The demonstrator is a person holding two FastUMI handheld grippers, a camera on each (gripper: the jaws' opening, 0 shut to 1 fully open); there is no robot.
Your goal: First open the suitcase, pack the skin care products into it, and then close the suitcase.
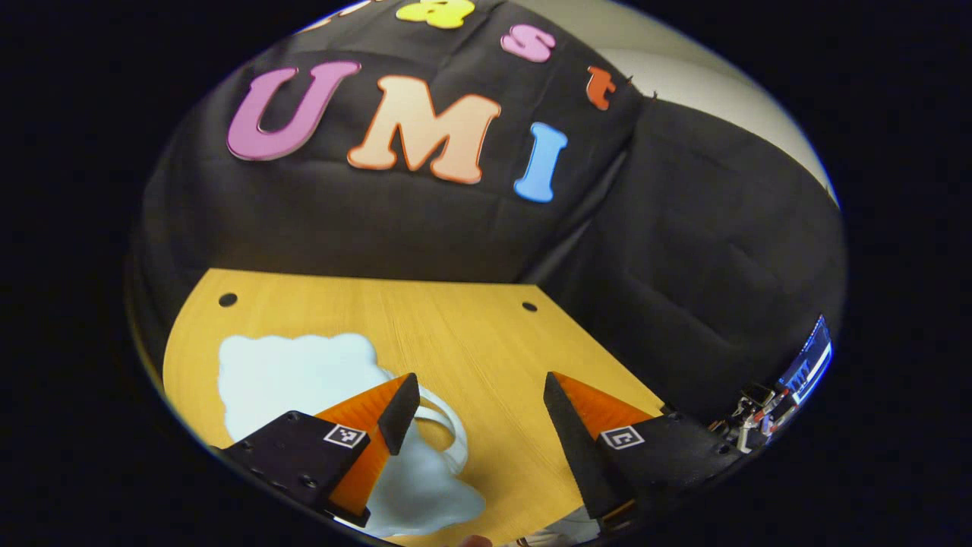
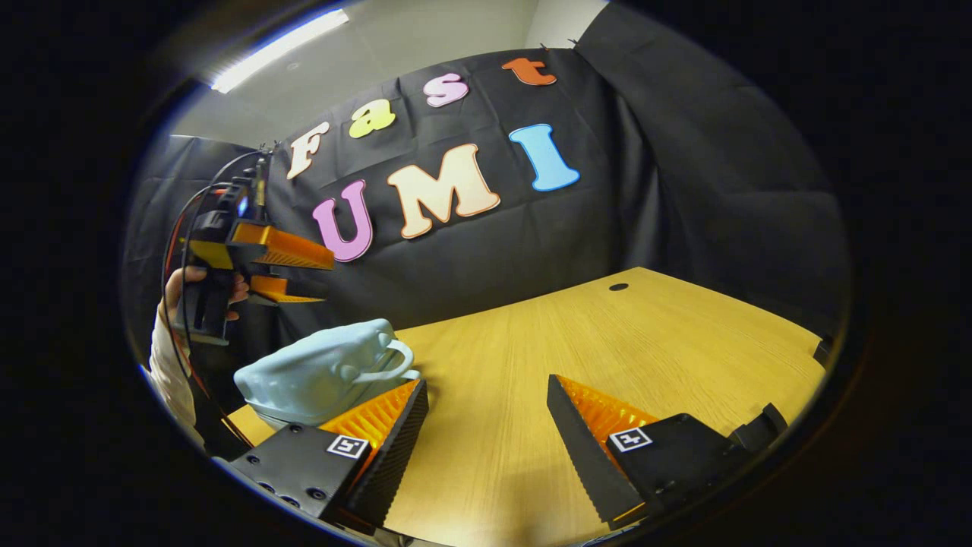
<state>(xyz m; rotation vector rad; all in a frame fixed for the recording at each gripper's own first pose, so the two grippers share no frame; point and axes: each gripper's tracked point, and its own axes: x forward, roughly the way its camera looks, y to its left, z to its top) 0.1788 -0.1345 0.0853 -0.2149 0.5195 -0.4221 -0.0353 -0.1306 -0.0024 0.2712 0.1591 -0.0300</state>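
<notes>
A small pale blue suitcase (image 2: 323, 372) sits closed on the wooden table (image 2: 607, 342), its handle (image 2: 387, 361) facing out. The left gripper (image 1: 480, 410) hangs above it, fingers wide apart, holding nothing. The right gripper (image 2: 486, 418) waits just beside the suitcase, spread wide too.

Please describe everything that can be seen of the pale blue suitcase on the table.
The suitcase is small and pale blue, with a cloud-like scalloped outline and a smooth, glossy shell that looks like hard plastic. A white loop handle sticks out from one side. It lies flat and closed on the wooden table, near the edge. Nothing grips it: the left gripper hangs above it, and the right gripper is open beside it.
</notes>
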